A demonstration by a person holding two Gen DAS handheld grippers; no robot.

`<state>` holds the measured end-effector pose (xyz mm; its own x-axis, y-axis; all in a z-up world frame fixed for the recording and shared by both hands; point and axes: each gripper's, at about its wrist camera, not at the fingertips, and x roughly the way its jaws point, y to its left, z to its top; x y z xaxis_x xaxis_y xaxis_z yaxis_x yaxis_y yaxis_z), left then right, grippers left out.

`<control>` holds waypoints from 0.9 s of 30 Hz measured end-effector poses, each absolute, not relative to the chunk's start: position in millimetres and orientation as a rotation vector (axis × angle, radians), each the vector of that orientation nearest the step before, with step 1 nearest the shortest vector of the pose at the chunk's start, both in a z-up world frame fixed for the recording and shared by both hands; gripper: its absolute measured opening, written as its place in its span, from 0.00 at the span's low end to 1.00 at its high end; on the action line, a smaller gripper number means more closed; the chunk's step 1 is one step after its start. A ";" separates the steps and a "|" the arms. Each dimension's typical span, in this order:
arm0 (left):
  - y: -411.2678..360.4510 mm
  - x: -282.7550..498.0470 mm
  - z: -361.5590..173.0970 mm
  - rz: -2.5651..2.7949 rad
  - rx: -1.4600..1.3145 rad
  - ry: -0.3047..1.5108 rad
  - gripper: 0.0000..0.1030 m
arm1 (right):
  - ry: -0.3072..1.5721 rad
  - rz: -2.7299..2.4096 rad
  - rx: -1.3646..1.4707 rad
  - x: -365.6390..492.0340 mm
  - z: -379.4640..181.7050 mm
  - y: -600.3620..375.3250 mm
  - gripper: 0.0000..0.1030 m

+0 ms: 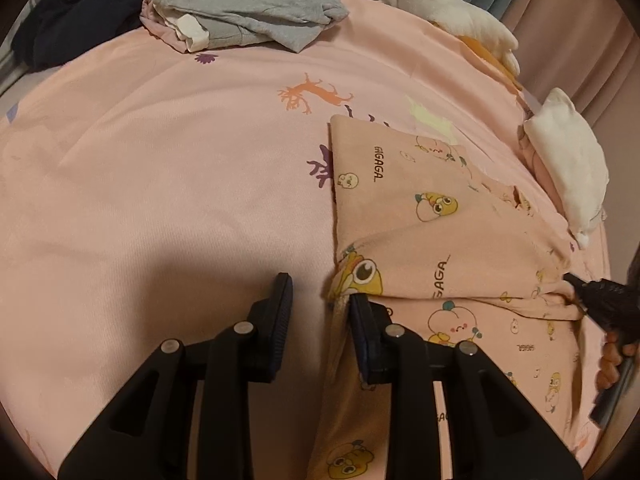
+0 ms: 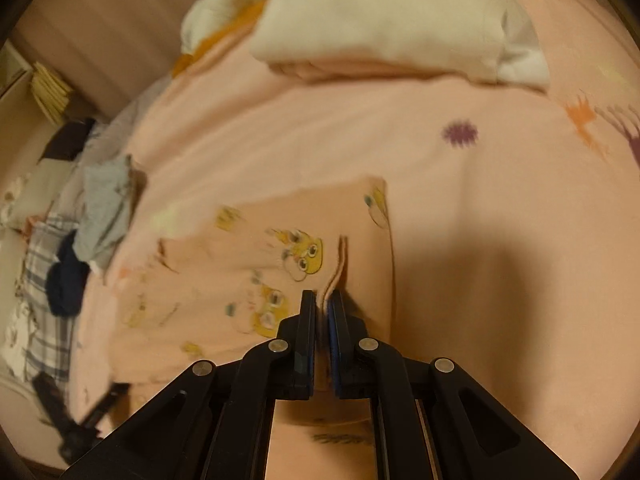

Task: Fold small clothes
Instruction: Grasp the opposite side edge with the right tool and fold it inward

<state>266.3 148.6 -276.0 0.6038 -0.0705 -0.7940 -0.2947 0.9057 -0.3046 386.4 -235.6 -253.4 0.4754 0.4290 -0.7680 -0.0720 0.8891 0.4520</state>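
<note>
One pink cartoon-print cotton garment [image 1: 420, 216], partly folded, on the pink animal-print bed cover [image 1: 180, 184]. Two black two-finger grippers: left gripper [image 1: 320, 304] released, jaws spread, right finger touching the garment's near-left corner, garment ahead and to its right; right gripper [image 2: 322, 300] clenched on a raised edge fold of the same garment [image 2: 256, 264]. Elsewhere on the bed: one crumpled grey garment [image 1: 248, 4], one dark navy garment [image 1: 80, 12], two folded white cloths [image 1: 568, 160] [image 1: 448, 12].
</note>
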 end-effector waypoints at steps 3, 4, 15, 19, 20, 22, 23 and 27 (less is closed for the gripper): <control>144.2 265.6 -273.1 0.115 -0.381 0.929 0.29 | 1.035 0.323 0.405 386.5 -259.1 -239.7 0.08; 143.2 264.8 -271.8 0.113 -0.370 0.934 0.30 | 1.035 0.320 0.396 385.4 -257.2 -240.2 0.08; 158.5 237.6 -247.5 0.138 -0.369 1.032 0.28 | 1.042 0.116 0.178 368.7 -229.6 -264.5 0.08; 152.8 228.1 -222.9 0.131 -0.329 0.901 0.31 | 1.012 0.195 0.250 364.1 -216.4 -263.3 0.08; 149.8 229.7 -220.6 0.115 -0.327 0.884 0.35 | 1.000 0.219 0.242 363.3 -212.8 -253.6 0.08; 141.2 242.3 -225.7 0.111 -0.321 0.900 0.35 | 0.989 0.280 0.231 362.9 -209.2 -232.5 0.08; 138.8 250.3 -229.4 0.112 -0.329 0.906 0.34 | 0.984 0.318 0.233 361.5 -208.9 -220.7 0.08; 130.6 287.6 -240.8 0.074 -0.465 0.919 0.34 | 1.002 0.445 0.257 366.8 -216.8 -166.9 0.08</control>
